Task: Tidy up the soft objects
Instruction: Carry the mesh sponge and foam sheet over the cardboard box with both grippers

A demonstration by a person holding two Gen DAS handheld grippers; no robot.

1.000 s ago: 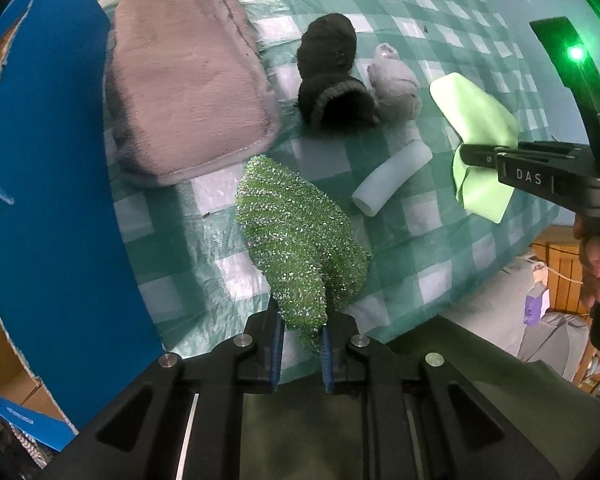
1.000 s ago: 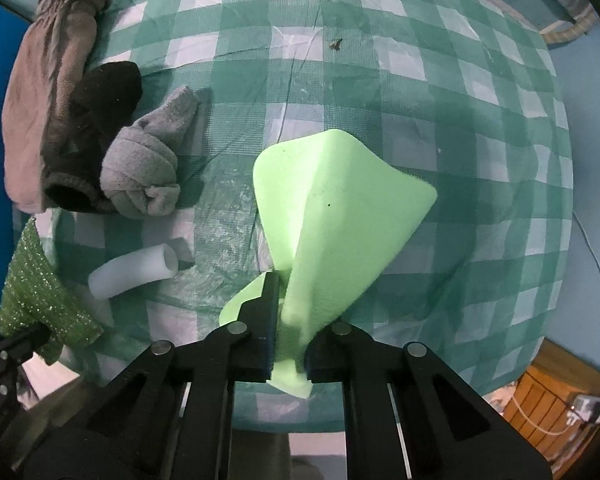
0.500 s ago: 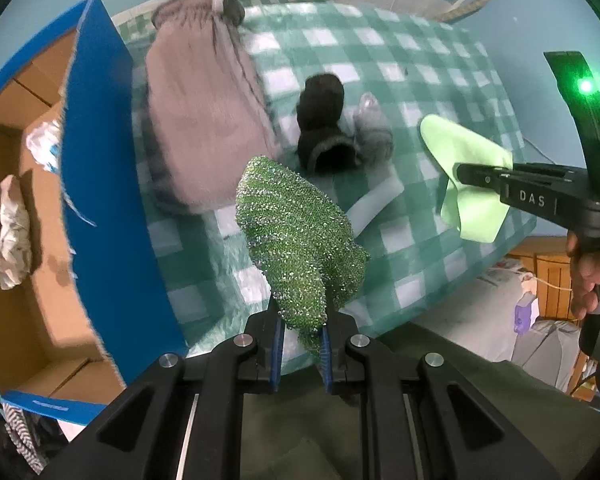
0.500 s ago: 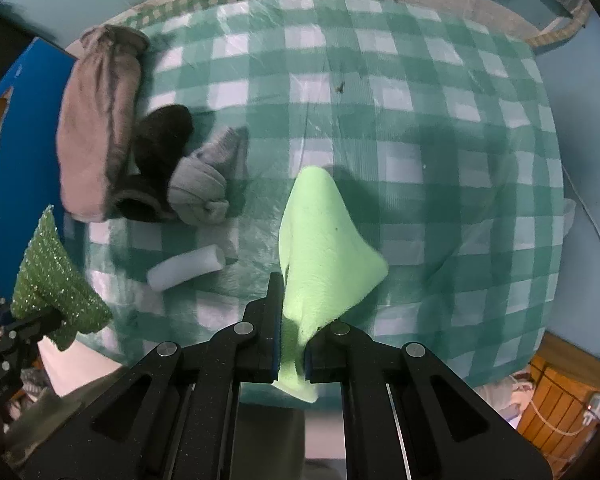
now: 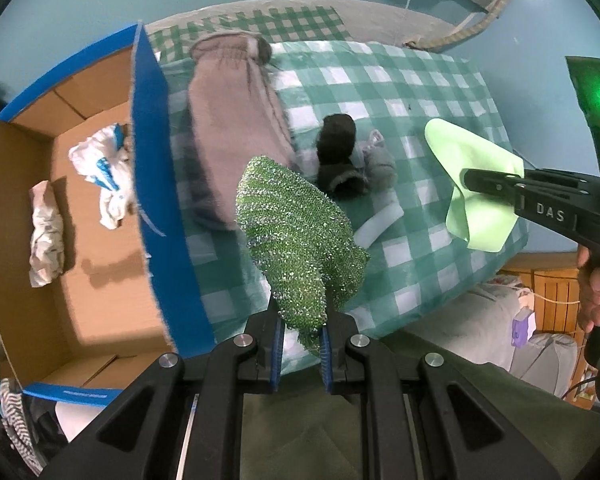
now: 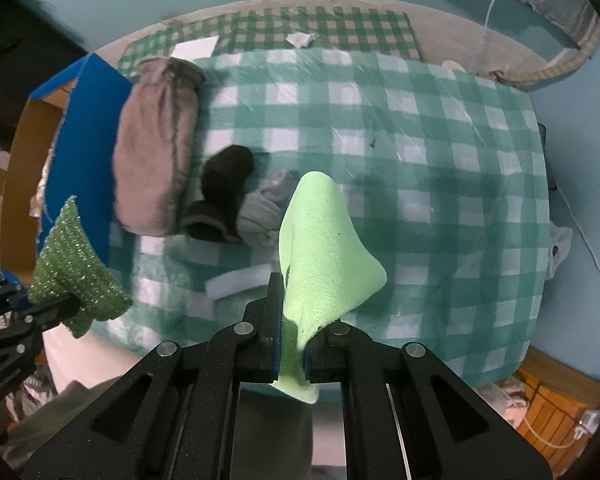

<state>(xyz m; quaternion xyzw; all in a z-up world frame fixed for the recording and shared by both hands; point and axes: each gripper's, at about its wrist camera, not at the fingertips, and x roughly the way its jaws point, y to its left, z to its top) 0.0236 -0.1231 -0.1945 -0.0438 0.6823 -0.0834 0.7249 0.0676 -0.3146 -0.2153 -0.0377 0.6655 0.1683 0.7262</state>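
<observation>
Left gripper (image 5: pixel 300 338): clamped on glittery green scrubber (image 5: pixel 296 240); open cardboard box (image 5: pixel 80 280) to its left, nearer this hand. Right gripper (image 6: pixel 291 354): clamped on pale green cloth (image 6: pixel 324 248).

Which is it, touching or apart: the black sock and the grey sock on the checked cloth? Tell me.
Touching. The left wrist view shows the black sock pressed against the grey sock with no cloth showing between them; the right wrist view agrees.

One sparkly green knitted scrubbing cloth (image 5: pixel 296 240), one pale green foam sheet (image 6: pixel 324 248), one long brownish-grey fleece pouch (image 5: pixel 232 136), one black rolled sock (image 5: pixel 336 156), one grey rolled sock (image 5: pixel 378 168), one white foam tube (image 5: pixel 380 226), one blue-sided cardboard box (image 5: pixel 156 184) holding two crumpled white pieces (image 5: pixel 104 172).
</observation>
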